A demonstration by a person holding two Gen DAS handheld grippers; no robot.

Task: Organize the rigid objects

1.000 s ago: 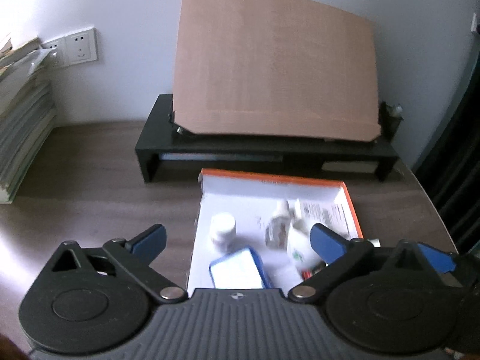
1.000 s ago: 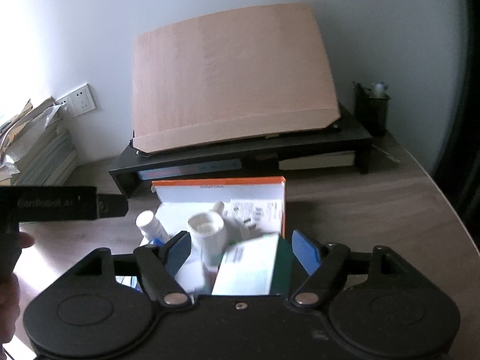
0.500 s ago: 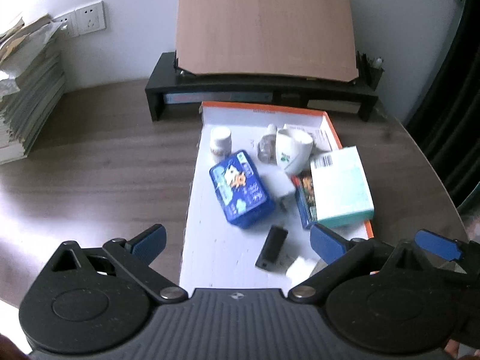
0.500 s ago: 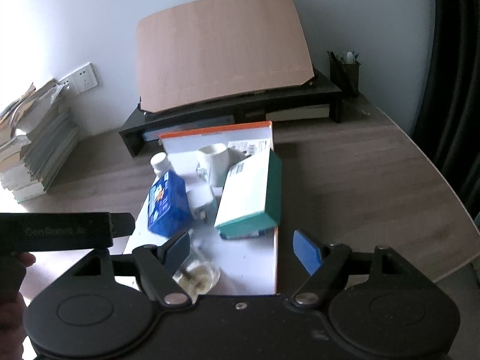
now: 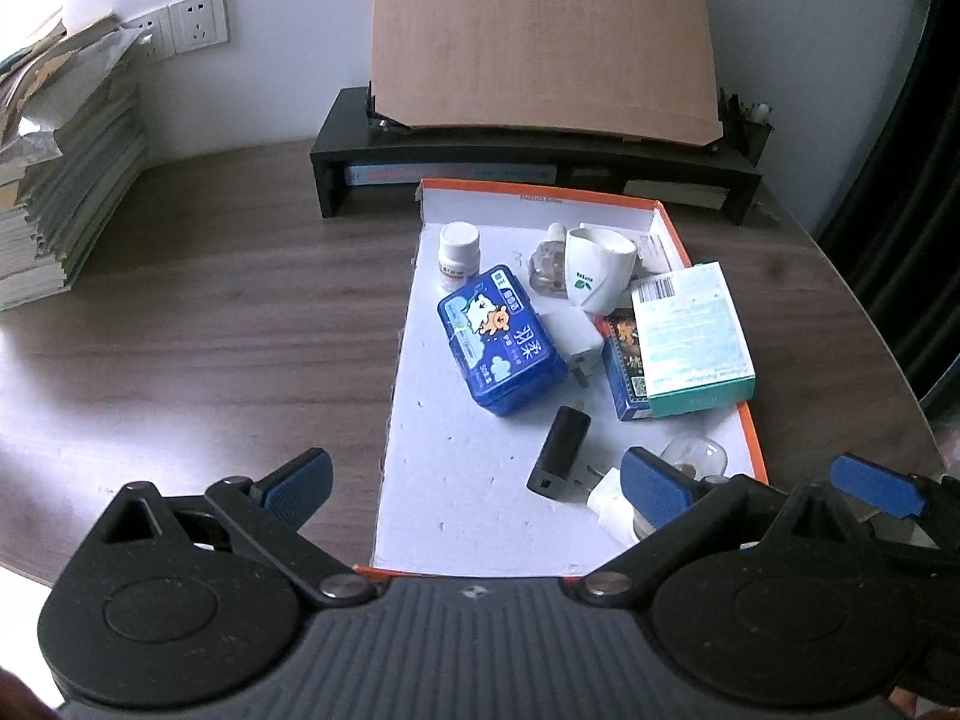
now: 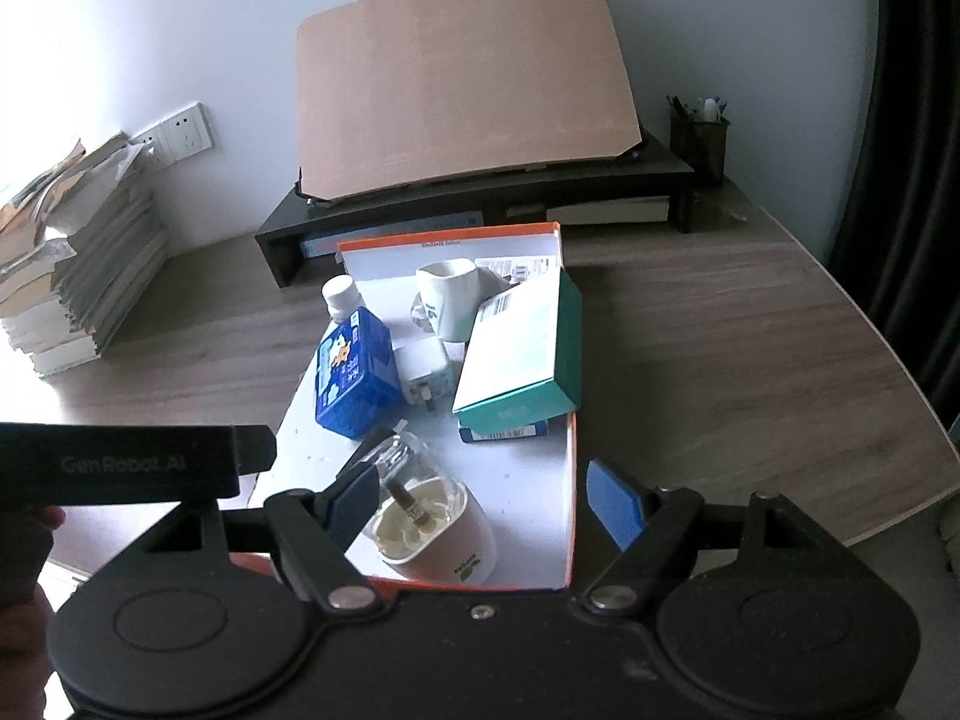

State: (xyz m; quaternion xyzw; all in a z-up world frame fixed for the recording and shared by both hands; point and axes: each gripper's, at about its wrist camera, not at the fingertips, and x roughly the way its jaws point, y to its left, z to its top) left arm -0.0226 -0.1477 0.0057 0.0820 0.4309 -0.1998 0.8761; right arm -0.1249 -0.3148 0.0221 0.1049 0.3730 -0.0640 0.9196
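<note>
Both spread, empty grippers (image 5: 474, 474) (image 6: 483, 495) farther back from the tray (image 5: 480, 510); pen cup (image 6: 699, 135) clear only in right view.

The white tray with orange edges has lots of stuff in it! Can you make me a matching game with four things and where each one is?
Things:
1. small white pill bottle
2. blue rectangular tin
3. black stick-shaped adapter
4. teal and white carton

Places:
A. right edge of the white tray, on another box
B. far left corner
C. middle, beside white plug
D. nearest the grippers

Pairs: 1-B, 2-C, 3-D, 4-A
</note>
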